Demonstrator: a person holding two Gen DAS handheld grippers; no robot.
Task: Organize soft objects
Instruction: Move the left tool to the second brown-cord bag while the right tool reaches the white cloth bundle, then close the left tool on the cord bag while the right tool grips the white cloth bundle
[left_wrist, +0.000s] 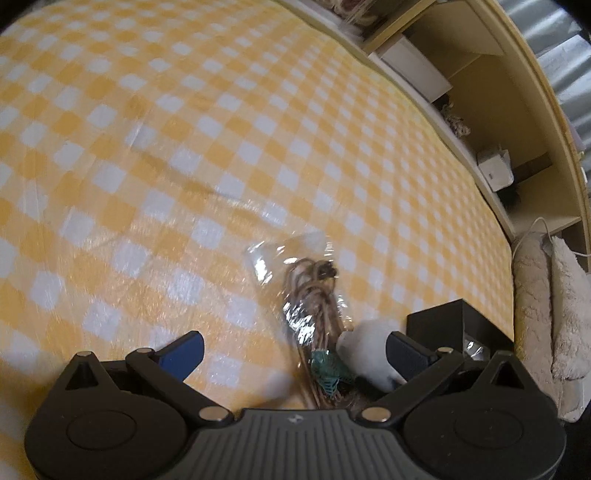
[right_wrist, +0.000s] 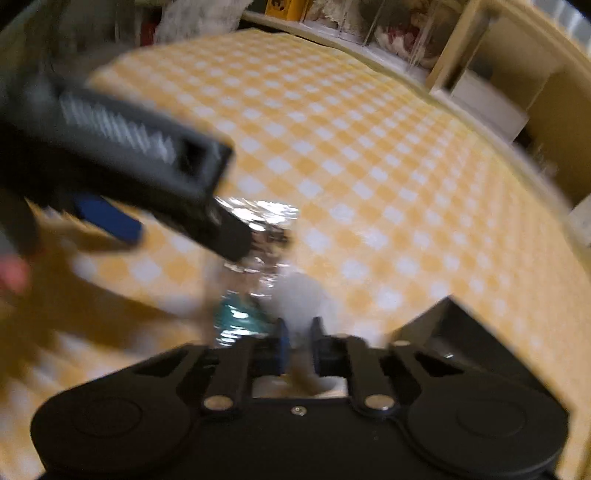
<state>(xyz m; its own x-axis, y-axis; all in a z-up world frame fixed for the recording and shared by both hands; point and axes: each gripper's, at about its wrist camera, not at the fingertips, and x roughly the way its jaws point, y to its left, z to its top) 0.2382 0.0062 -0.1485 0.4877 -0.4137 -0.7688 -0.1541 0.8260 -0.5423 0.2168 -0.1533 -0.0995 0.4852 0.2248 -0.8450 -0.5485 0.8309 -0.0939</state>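
Observation:
A clear crinkly bag holding brown twine and a green piece lies on the yellow checked cloth. My left gripper is open, its blue-padded fingers standing either side of the bag's near end without pressing it. A white fluffy ball sits by its right finger. In the right wrist view my right gripper has its jaws drawn together on the base of the white fluffy ball. The blurred left gripper reaches in from the left over the bag.
A black open box stands on the cloth just right of both grippers. Beige fluffy cushions lie off the table's right edge. A pale yellow shelf unit with white boxes runs along the far side.

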